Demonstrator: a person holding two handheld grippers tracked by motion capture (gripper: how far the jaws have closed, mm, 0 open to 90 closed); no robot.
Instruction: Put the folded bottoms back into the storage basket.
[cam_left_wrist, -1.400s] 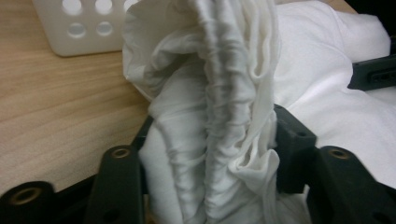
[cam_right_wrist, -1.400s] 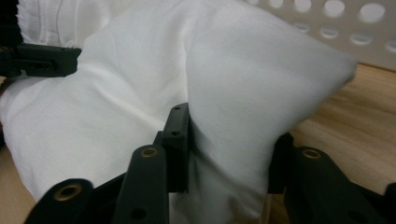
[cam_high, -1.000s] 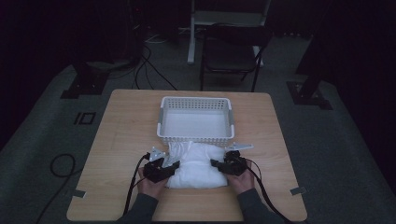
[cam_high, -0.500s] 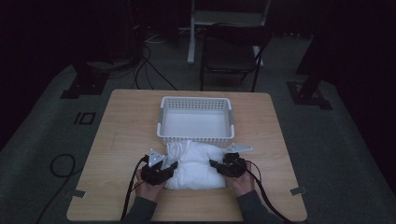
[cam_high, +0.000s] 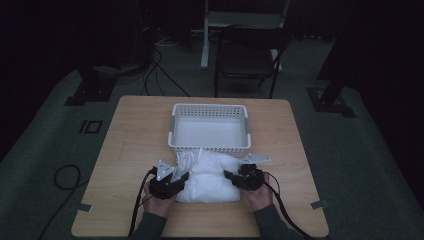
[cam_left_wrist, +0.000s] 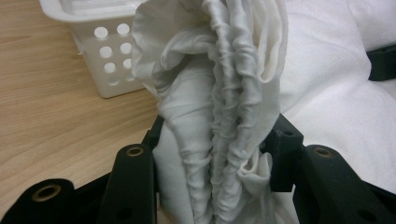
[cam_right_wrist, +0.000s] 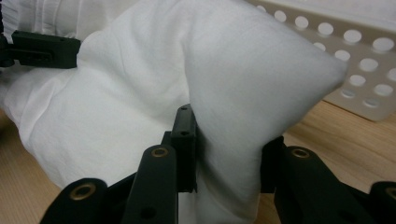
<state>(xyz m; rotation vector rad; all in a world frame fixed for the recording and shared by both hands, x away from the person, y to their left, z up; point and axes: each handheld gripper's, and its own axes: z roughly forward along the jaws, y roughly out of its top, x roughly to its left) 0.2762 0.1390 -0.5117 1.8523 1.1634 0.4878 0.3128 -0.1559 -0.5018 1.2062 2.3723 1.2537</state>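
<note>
1. High view: a person stands at a wooden table (cam_high: 130, 145) with a gripper in each hand. A white pillow in its case (cam_high: 210, 175) lies on the near half of the table, just in front of a white perforated plastic basket (cam_high: 210, 127). The left gripper (cam_high: 181, 179) pinches the pillow's left end and the right gripper (cam_high: 229, 176) pinches its right end. The room around the table is dark; a chair (cam_high: 250, 55) and floor cables are hard to make out.

2. Left gripper view: the black jaws are pressed onto a thick bunch of gathered, pleated fabric (cam_left_wrist: 224, 116), the open end of the pillowcase. The basket corner (cam_left_wrist: 100, 51) sits just behind it. The far gripper shows as a dark shape at the right edge. What lies inside the folds is hidden.

3. Right gripper view: the jaws are squeezed tight on a plump corner of the pillow (cam_right_wrist: 243, 102). The basket wall (cam_right_wrist: 355, 51) is near behind it.

4. Judgement: the step looks like lifting the pillow into the basket. Doing it well calls for both grips to hold firm, both ends to rise together, and the pillow to clear the basket rim before it is lowered.
</note>
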